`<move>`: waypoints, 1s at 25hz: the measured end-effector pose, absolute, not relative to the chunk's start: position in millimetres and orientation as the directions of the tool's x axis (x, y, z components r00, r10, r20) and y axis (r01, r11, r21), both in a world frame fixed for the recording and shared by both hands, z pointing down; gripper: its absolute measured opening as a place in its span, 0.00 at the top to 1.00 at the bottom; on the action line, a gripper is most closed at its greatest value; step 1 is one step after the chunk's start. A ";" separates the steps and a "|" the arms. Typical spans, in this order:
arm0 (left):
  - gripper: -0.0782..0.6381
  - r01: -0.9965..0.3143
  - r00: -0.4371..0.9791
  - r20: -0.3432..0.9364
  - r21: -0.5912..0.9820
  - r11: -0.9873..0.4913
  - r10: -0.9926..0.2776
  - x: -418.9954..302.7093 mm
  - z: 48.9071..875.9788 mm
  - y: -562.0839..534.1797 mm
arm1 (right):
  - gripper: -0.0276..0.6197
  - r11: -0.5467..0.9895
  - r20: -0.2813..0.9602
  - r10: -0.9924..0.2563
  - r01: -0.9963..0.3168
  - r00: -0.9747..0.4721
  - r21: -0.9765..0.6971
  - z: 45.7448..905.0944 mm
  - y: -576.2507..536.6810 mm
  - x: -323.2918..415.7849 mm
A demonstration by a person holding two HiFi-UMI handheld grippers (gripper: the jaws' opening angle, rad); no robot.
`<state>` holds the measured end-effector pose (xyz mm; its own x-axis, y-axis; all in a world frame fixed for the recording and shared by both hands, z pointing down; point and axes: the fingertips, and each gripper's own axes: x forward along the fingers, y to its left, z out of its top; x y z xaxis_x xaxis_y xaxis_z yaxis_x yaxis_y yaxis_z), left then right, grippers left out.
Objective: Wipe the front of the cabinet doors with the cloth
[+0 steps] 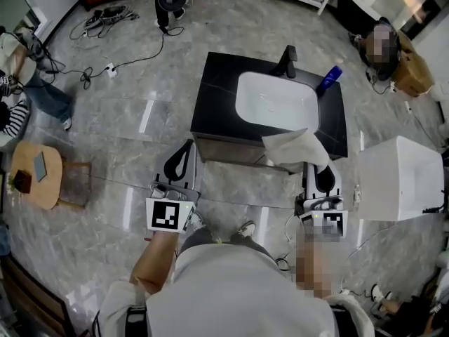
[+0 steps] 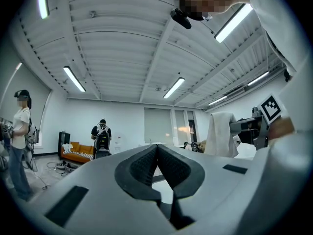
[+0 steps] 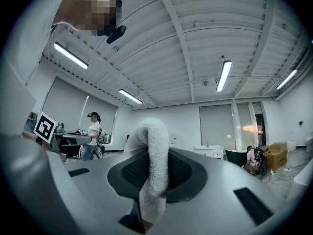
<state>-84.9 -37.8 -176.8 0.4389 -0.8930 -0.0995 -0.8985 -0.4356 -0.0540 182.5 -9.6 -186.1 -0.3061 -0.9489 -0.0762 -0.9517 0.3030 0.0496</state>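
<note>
- At the person's right, we find the right gripper [image 3: 152, 156] pinching the white cloth [image 3: 154, 133], which folds over its tips.
- We note the left gripper [image 2: 157, 150] pressed together, holding nothing.
- Both point upward, side by side, before the dark cabinet [image 1: 217, 97]. We cannot tell whether the cloth touches it.

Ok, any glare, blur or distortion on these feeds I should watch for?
Head view: sharp, edges bowed, light streaks glaring on the glossy floor. Left gripper view: fisheye with dark corners, ceiling strip lights blown out. Right gripper view: same fisheye, the cloth between the jaws slightly soft up close.
</note>
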 end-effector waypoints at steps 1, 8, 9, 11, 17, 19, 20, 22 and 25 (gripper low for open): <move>0.87 -0.895 0.445 -0.103 -0.059 -0.441 -0.889 -83.1 -181.8 -34.9 | 0.83 0.300 -0.080 -0.950 -0.953 -0.302 0.037 -189.8 -4.2 184.6; 0.87 -0.880 0.475 -0.131 -0.082 -0.467 -0.870 -71.1 -208.4 -27.9 | 0.83 0.301 -0.097 -0.949 -0.953 -0.300 0.000 -203.5 10.4 189.5; 0.87 -0.878 0.478 -0.134 -0.085 -0.470 -0.868 -69.0 -210.6 -26.3 | 0.83 0.302 -0.101 -0.948 -0.953 -0.300 0.003 -205.1 11.7 190.4; 0.87 -0.877 0.481 -0.136 -0.088 -0.473 -0.866 -64.9 -212.7 -21.6 | 0.83 0.300 -0.110 -0.948 -0.954 -0.298 0.005 -207.6 15.3 193.8; 0.87 -0.889 0.458 -0.141 -0.098 -0.448 -0.878 -65.7 -212.1 -18.6 | 0.83 0.320 -0.127 -0.940 -0.948 -0.316 -0.004 -208.0 13.8 194.3; 0.87 -0.895 0.445 -0.136 -0.097 -0.435 -0.885 -70.8 -211.4 -16.7 | 0.83 0.326 -0.129 -0.938 -0.945 -0.322 -0.013 -207.5 14.0 191.5; 0.87 -0.897 0.441 -0.133 -0.098 -0.431 -0.887 -72.7 -211.5 -14.9 | 0.83 0.329 -0.128 -0.937 -0.944 -0.324 -0.018 -207.0 15.1 190.3; 0.87 -0.898 0.440 -0.128 -0.099 -0.430 -0.889 -73.3 -210.9 -11.6 | 0.83 0.338 -0.125 -0.935 -0.941 -0.332 -0.028 -205.4 16.8 188.2; 0.87 -0.894 0.446 -0.116 -0.102 -0.436 -0.887 -66.2 -206.4 -12.3 | 0.83 0.356 -0.122 -0.929 -0.934 -0.349 -0.041 -203.8 15.1 188.3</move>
<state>-66.2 -12.3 -206.4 0.4459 -0.8875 -0.1164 -0.8942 -0.4359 -0.1021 188.3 15.1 -203.8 -0.3489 -0.9292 -0.1219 -0.9336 0.3559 -0.0410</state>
